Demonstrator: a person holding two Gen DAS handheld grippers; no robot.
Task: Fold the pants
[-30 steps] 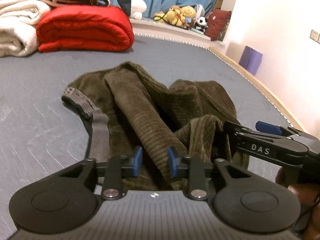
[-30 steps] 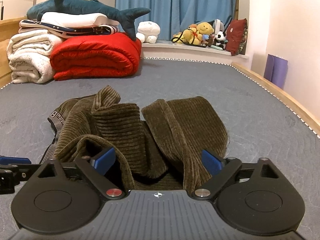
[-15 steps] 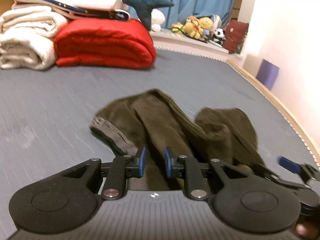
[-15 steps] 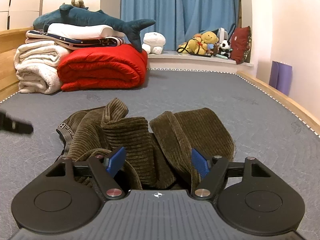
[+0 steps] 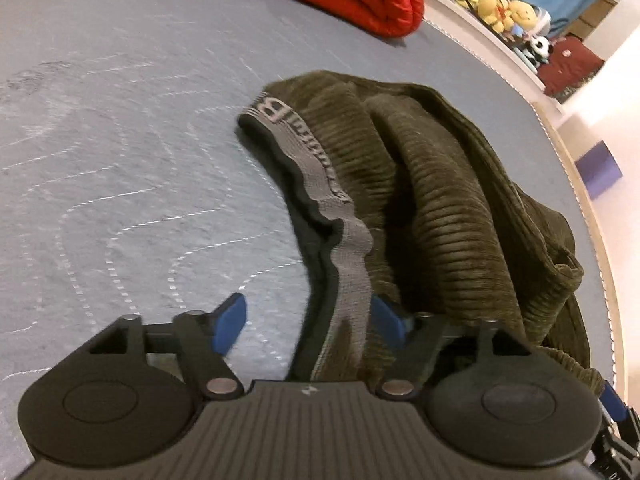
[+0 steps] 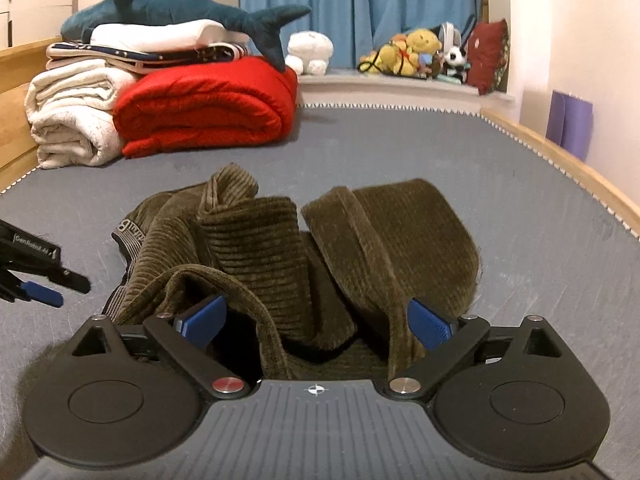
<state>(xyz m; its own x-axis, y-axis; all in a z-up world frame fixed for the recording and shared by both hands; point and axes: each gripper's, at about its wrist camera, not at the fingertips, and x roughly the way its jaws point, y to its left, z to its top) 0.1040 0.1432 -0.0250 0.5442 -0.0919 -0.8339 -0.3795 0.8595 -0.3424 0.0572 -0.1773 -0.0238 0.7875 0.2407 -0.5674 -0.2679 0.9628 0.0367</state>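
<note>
Olive corduroy pants [image 5: 440, 184] lie crumpled on the grey mattress [image 5: 120, 140], and their grey lettered waistband [image 5: 312, 168] curves along the left side. My left gripper [image 5: 308, 320] points down at that waistband. Its jaws are opening, and the band runs between the blue pads [image 5: 230, 322] without being pressed. In the right wrist view the pants [image 6: 260, 248] bunch up in front of my right gripper [image 6: 316, 320]. Its jaws are opening too, with loose folds lying between them. The left gripper [image 6: 40, 276] shows at that view's left edge.
A red quilt [image 6: 208, 108], white blankets [image 6: 72, 112] and a shark plush [image 6: 180, 4] are stacked at the far left. Soft toys [image 6: 416, 52] sit on the sill under a blue curtain. A wooden bed rail [image 6: 560, 160] runs along the right.
The left gripper swung left to the waistband side, tipped downward and rolled, and its jaws went from nearly shut to wide. The right gripper stayed put and its jaws widened a little.
</note>
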